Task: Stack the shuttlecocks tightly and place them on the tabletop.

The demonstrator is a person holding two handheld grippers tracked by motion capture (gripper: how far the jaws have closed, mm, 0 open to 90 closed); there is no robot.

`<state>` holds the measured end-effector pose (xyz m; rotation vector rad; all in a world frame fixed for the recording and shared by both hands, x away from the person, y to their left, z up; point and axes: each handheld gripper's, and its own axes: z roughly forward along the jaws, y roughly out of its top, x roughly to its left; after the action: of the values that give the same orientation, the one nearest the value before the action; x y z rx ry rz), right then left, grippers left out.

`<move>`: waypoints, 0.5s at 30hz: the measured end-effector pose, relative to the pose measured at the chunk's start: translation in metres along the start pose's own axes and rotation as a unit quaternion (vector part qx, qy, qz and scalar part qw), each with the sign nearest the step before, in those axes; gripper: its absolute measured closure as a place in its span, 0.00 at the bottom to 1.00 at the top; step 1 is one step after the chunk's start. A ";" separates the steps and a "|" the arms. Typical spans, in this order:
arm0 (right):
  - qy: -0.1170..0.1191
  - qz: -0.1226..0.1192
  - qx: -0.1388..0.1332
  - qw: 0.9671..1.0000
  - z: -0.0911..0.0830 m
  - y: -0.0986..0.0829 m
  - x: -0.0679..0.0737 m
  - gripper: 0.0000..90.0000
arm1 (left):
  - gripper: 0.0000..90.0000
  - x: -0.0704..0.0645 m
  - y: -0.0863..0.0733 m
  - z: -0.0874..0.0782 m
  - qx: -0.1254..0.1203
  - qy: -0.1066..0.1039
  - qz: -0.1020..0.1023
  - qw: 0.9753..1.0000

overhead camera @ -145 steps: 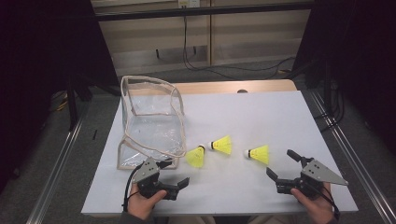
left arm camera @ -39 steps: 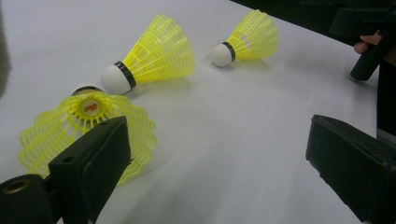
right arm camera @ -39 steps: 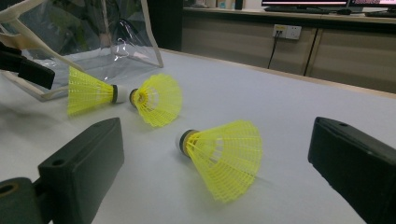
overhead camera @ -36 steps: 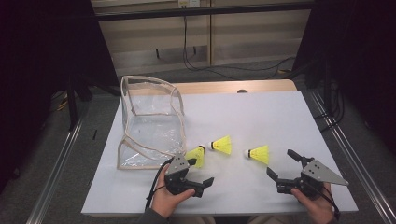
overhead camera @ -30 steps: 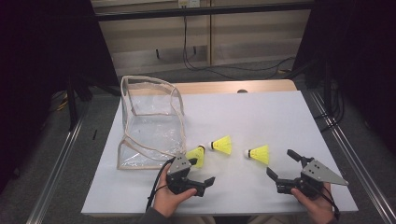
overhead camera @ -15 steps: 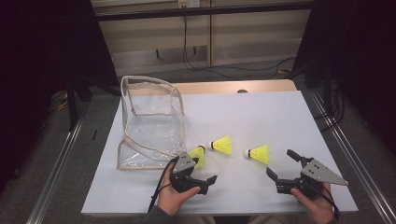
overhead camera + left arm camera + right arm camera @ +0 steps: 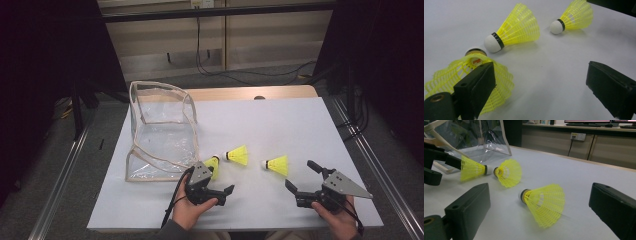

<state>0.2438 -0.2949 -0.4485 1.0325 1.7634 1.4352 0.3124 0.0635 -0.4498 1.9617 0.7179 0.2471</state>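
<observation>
The left tool (image 7: 216, 186) stands wide open — one jaw lies against the skirt of the nearest shuttlecock (image 7: 471, 80), the other well clear. That shuttlecock lies on the white bench (image 7: 300, 125) beside a clear bag (image 7: 160, 132). The right tool (image 7: 305, 181), also wide open, hovers near another shuttlecock (image 7: 276, 164).

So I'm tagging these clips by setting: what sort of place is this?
Probably a lab or office workroom, not a home: a white table between metal rails, plain cabinets with a wall socket, and monitors on the counter behind.
</observation>
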 end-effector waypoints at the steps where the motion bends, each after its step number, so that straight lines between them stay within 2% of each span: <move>1: 0.000 0.000 0.000 1.000 0.000 0.000 0.000 0.03 | 0.10 0.000 0.000 0.000 0.000 0.003 0.002 1.000; 8: 0.001 -0.002 0.001 1.000 0.000 0.000 0.000 0.03 | 0.12 -0.002 0.001 0.006 0.010 0.027 0.005 1.000; 9: 0.001 -0.003 0.000 1.000 0.000 0.000 0.000 0.03 | 0.12 -0.001 0.001 0.006 0.009 0.032 0.011 0.999; 10: 0.001 -0.004 0.001 1.000 0.000 0.000 0.000 0.03 | 0.12 -0.002 0.001 0.006 0.007 0.030 0.006 1.000; 11: 0.002 -0.003 0.002 1.000 0.000 0.000 0.000 0.03 | 0.13 -0.002 0.002 0.007 0.007 0.031 0.009 0.999; 15: 0.002 -0.005 0.002 1.000 0.000 0.000 0.000 0.04 | 0.16 -0.003 0.002 0.009 0.009 0.047 0.009 0.999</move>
<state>0.2434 -0.2948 -0.4481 1.0215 1.7724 1.4298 0.3146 0.0548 -0.4522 1.9844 0.7648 0.3476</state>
